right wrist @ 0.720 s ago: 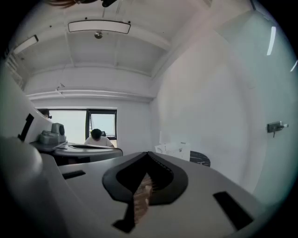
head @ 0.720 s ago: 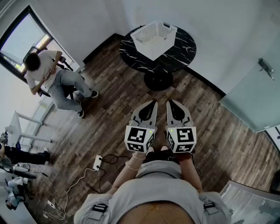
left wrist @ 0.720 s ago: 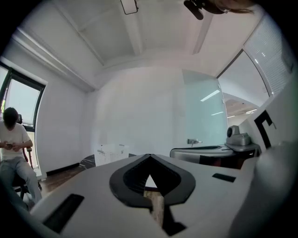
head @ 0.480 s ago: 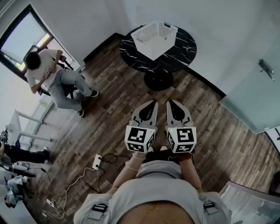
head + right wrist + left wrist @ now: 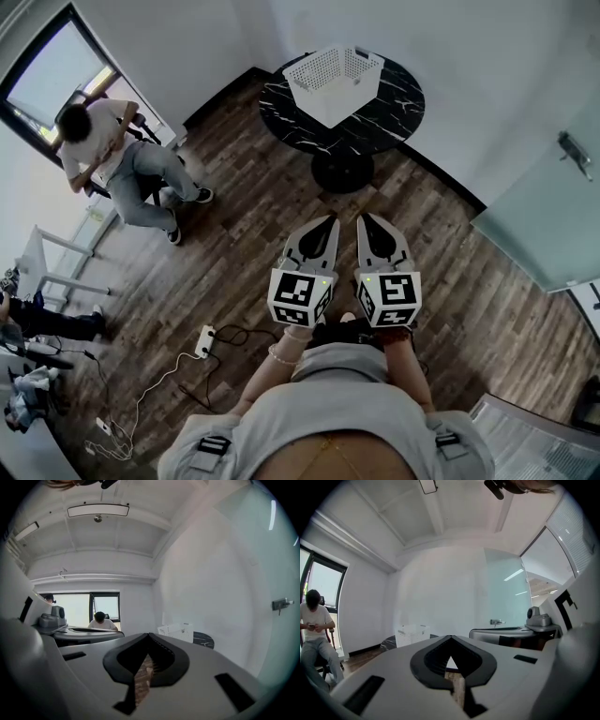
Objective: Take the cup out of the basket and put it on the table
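Note:
A white perforated basket [image 5: 335, 80] stands on a round black marble table [image 5: 384, 117] at the far side of the room. No cup shows in any view; the basket's inside is hidden from here. My left gripper [image 5: 328, 223] and right gripper [image 5: 366, 221] are held side by side at waist height, well short of the table, both shut and empty. In the left gripper view the basket [image 5: 412, 634] is small and distant beyond the shut gripper [image 5: 450, 637]. The right gripper view shows the basket [image 5: 177, 630] on the table [image 5: 204, 640] past the shut gripper [image 5: 149, 635].
A person [image 5: 117, 159] sits on a chair by the window at left. A power strip [image 5: 203, 341] with cables lies on the wood floor to my left. A frosted glass door [image 5: 548, 216] is at right, and white desks [image 5: 42, 272] stand at far left.
The head view has shifted slightly, so the table and basket sit a little higher and further right in frame. Both grippers hold the same pose, shut.

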### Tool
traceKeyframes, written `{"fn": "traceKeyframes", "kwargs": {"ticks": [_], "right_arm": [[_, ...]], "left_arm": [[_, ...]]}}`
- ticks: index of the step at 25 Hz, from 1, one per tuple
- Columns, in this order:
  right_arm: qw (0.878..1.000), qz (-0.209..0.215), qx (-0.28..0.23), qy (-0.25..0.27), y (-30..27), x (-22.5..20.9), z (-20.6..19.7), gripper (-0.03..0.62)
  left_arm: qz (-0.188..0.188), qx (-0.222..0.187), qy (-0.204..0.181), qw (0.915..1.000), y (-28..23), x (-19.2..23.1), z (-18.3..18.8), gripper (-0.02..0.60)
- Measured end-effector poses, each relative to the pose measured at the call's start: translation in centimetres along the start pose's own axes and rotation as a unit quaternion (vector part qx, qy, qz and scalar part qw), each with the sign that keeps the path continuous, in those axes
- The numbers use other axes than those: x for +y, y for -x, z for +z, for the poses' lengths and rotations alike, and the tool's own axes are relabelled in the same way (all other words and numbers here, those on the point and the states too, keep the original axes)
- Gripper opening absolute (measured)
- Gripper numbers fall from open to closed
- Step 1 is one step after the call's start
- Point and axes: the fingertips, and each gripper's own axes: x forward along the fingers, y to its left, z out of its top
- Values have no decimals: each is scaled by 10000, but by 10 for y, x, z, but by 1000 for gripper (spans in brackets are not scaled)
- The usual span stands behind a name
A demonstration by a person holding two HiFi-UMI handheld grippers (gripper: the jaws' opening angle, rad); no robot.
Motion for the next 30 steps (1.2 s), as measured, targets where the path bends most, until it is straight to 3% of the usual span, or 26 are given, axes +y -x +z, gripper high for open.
{"fn": "traceKeyframes", "kwargs": {"ticks": [19,30], "right_arm": [[10000,45,-4,-53,11,-35,-1,12],[10000,-60,18,-20,-29,-41,4,12]], "left_arm": [[-6,75,-62,10000,-26,-29,-4,6],[-200,73,-40,9998,-57,-1,-1,6]]}}
